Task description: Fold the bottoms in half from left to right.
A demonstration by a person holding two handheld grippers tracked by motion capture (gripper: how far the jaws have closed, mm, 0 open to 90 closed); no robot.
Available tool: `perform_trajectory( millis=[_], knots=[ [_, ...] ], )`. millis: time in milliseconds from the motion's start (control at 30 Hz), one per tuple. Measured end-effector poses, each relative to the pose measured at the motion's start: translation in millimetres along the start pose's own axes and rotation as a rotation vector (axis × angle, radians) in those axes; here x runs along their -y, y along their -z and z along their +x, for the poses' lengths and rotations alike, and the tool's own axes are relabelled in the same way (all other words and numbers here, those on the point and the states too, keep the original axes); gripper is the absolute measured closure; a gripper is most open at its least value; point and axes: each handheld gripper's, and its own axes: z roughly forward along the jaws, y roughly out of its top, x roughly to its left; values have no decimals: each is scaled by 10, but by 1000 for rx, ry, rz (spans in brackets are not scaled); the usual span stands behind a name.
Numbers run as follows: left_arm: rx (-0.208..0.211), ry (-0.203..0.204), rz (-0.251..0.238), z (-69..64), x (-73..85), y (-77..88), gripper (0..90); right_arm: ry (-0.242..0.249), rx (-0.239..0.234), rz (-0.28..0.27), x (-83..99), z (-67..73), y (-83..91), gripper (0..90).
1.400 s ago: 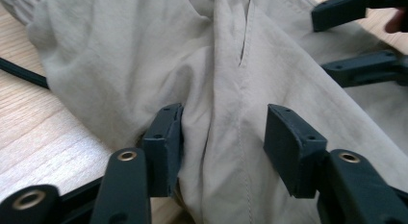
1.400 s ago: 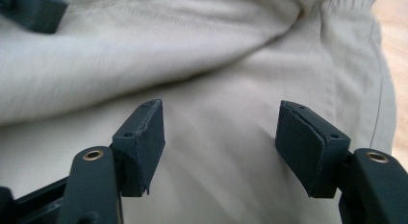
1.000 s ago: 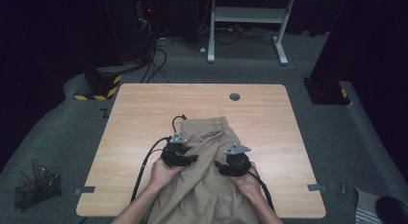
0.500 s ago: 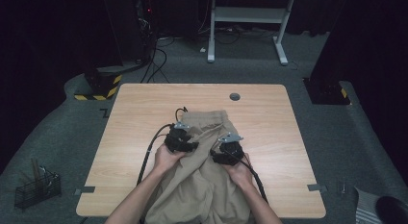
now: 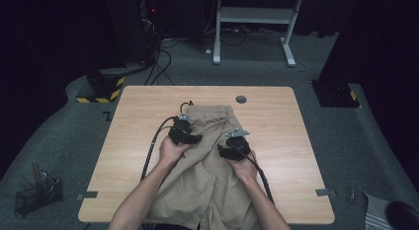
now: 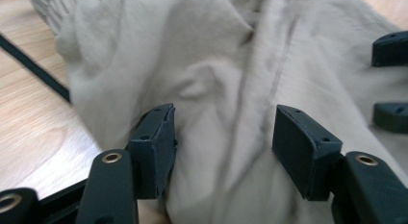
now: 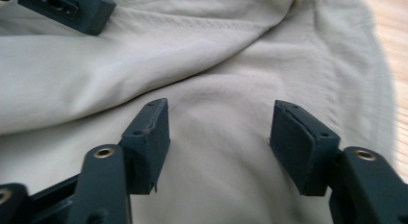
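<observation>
- Beige cotton shorts are lying crumpled at the near middle of the wooden table, waistband toward the far edge and legs trailing off the near side.
- Working the upper part of the garment, the left gripper is resting on its left half, and its jaws have just been opening; they are standing apart with a loose ridge of cloth rising between the pads, not pinched (the left gripper view makes this plain).
- Alongside it, the right gripper is sitting on the right half; its jaws have just been closing but are gaping wide over flat fabric, gripping nothing.
- Judging by the layout, the step in hand is spreading or smoothing the shorts.
- Doing it well is likely meaning pressing both sets of pads lightly, sliding outward from the centre seam in step, and pinching only a single layer near the waistband so the folds are not bunching further.
</observation>
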Motion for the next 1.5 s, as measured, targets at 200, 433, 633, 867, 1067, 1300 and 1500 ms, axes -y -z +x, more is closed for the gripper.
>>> perform_trajectory(
  millis=[200, 433, 633, 867, 1067, 1300, 1500],
  knots=[
    [21, 2, -27, -13, 188, 373, 414, 63, -28, -32, 172, 15, 325, 401],
    [54, 23, -4, 23, 424, 520, 499, 52, -42, -19, 368, -4, 418, 405],
    [87, 67, 5, 42, 500, 477, 570, 36, -38, -5, 432, -29, 401, 407],
    [76, 49, 19, 20, 501, 458, 750, 66, -20, -2, 430, -7, 394, 408],
    [61, 21, 4, -23, 486, 538, 877, 65, -20, -2, 430, -9, 393, 406],
    [79, -25, -26, -169, 404, 661, 883, 65, -21, -2, 429, -11, 391, 403],
    [136, -72, -50, -342, 250, 733, 886, 60, -26, 1, 427, -15, 389, 401]
  ],
)
